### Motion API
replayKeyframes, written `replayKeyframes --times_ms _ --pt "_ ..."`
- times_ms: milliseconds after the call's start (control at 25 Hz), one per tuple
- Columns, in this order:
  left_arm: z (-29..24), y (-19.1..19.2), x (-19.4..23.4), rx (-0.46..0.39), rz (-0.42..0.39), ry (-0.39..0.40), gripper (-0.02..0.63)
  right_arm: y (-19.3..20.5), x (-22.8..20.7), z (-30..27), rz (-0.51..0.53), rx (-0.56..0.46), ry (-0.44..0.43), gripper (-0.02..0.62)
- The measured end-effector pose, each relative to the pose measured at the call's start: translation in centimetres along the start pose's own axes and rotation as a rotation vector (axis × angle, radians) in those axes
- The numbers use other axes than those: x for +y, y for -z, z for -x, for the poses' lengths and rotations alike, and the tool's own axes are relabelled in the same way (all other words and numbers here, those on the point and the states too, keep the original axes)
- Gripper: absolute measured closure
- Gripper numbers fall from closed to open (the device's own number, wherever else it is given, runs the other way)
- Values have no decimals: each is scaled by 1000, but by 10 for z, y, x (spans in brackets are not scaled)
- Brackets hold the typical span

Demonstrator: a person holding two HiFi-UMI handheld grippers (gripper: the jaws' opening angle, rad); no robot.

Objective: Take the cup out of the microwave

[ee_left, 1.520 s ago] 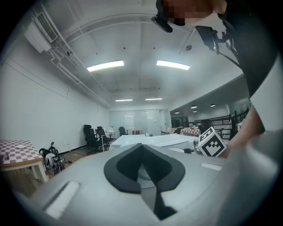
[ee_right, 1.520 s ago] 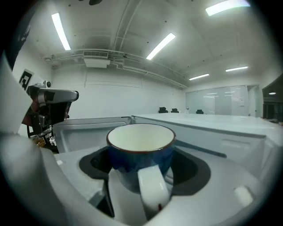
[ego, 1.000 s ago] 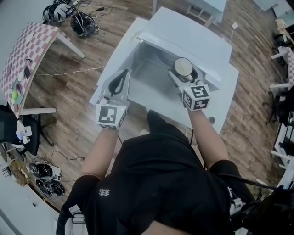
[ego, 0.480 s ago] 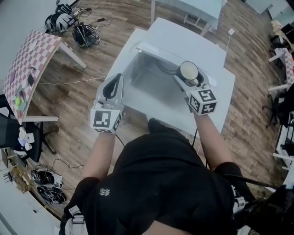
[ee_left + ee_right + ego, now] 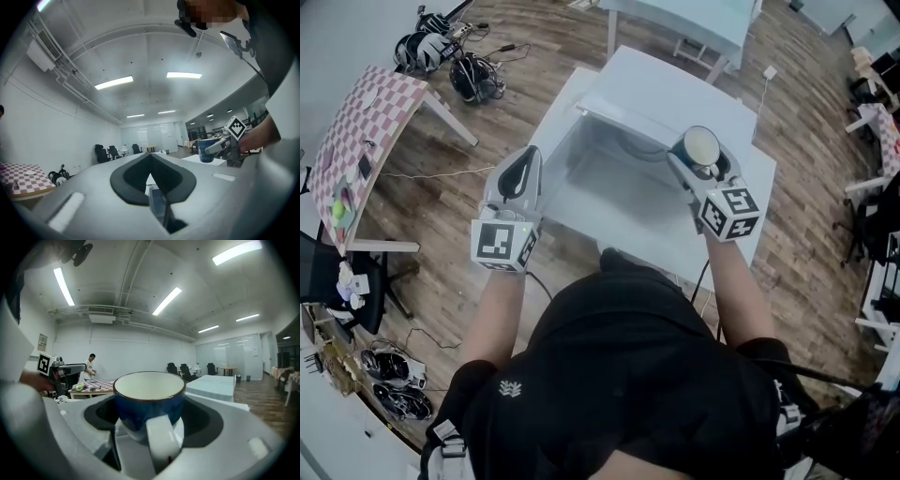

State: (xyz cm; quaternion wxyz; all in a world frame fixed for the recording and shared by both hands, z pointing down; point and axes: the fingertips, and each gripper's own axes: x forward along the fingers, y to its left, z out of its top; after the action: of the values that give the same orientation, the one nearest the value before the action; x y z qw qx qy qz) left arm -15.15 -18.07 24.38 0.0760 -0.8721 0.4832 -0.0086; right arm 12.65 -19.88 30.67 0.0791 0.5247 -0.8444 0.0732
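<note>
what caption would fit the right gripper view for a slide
Right gripper shut on an upright blue cup, white inside, handle toward the camera, in a large bright room.

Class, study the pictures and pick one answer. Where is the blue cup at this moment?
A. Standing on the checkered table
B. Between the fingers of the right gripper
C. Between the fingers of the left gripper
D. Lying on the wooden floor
B: the right gripper view shows the cup clamped between the fingers of the right gripper, while the left gripper holds nothing.
</note>
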Motion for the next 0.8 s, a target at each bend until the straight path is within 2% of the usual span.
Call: replayKeyframes --times_ms 280,800 --pt "-7 0 3 -1 3 6 601 -5 -2 3 31 1 14 205" --pt "-3 3 4 9 10 13 601 -7 3 5 26 -13 26 205"
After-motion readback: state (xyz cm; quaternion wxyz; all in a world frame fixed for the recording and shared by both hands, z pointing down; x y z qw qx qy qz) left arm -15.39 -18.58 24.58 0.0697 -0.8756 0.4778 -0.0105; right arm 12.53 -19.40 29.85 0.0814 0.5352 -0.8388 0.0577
